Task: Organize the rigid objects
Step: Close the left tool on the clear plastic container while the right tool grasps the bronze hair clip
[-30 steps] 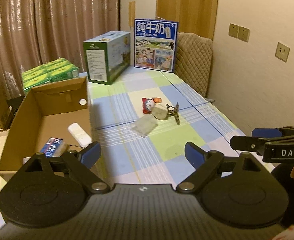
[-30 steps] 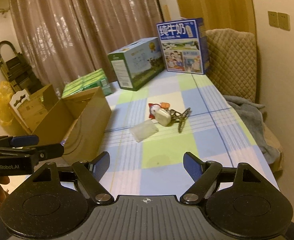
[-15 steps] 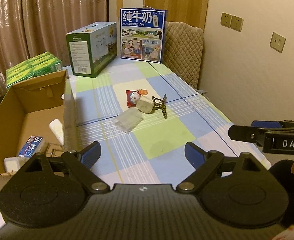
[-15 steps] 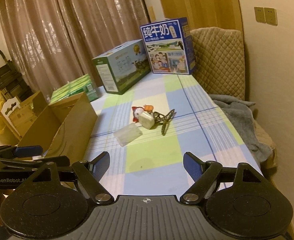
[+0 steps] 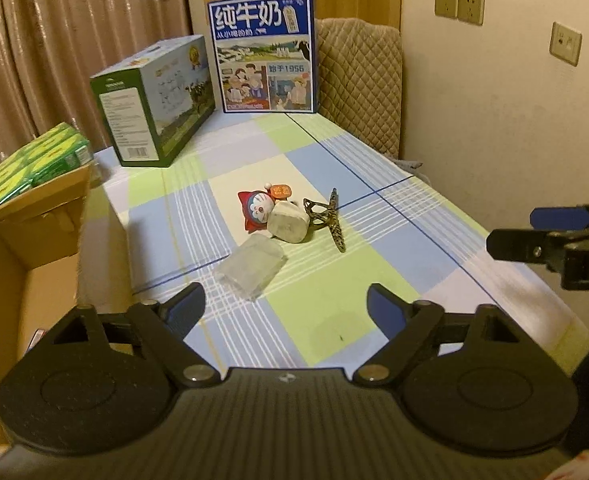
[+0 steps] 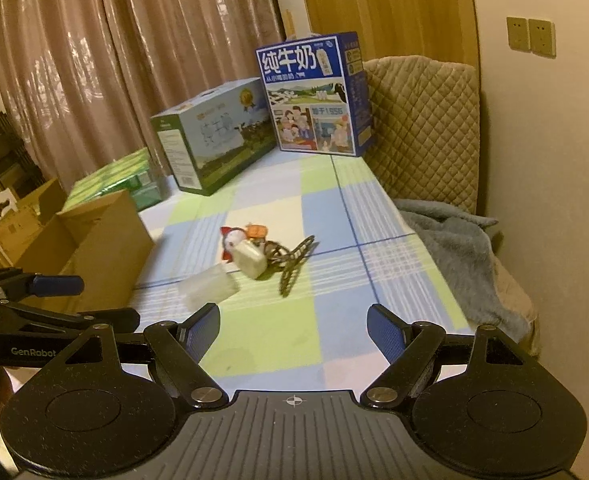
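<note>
A long table covered by a blue, green and cream checked cloth (image 5: 326, 160) fills most of both views. Against its left edge stands an open brown cardboard box (image 5: 42, 216), and on the far end of the cloth sit a green-and-white printed carton (image 5: 154, 100) lying on its side and an upright blue milk carton with Chinese lettering (image 5: 264, 52). The left gripper (image 5: 284, 304) hangs over the near end of the table with its blue-padded fingers spread wide and nothing between them; the right gripper (image 6: 294, 326) is likewise spread and empty, just beside it. The things to be sorted lie clustered in the middle of the cloth, well apart from both grippers: a clear rectangular plastic case (image 5: 252, 266) nearest, then a whitish rounded block (image 5: 288, 222) touching a red-and-white cartoon cat figure (image 5: 256, 210), and a dark metal openwork hair clip (image 5: 328, 218) just right of the block.
</note>
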Action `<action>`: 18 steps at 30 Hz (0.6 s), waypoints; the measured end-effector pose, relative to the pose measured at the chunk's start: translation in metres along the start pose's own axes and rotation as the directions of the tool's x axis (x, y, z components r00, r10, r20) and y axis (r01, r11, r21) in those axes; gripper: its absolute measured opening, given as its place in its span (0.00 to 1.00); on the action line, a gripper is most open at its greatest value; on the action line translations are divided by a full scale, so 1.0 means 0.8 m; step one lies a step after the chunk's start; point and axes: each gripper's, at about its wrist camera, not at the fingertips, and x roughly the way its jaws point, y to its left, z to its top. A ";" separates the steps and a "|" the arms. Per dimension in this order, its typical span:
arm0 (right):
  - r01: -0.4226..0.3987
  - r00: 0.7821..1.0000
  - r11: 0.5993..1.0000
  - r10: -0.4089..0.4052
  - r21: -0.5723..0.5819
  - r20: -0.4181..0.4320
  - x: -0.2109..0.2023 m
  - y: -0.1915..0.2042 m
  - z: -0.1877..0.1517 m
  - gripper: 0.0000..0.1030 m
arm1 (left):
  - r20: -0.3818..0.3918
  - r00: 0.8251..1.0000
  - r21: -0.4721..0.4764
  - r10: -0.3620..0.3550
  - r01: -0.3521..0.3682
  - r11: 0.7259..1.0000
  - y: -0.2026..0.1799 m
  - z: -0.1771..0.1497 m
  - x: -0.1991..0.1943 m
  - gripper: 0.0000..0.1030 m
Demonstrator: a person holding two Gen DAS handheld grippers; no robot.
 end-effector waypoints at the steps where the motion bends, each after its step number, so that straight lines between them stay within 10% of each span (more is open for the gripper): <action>1: -0.003 1.000 1.000 0.003 -0.006 -0.002 0.009 -0.004 0.003 0.75 | -0.005 1.000 0.006 0.001 -0.001 1.000 0.002 0.002 0.008 0.79; 18: -0.036 0.994 0.991 0.021 -0.133 -0.112 0.191 -0.031 0.023 0.67 | -0.192 0.979 0.185 0.068 -0.032 0.982 0.023 0.032 0.181 0.65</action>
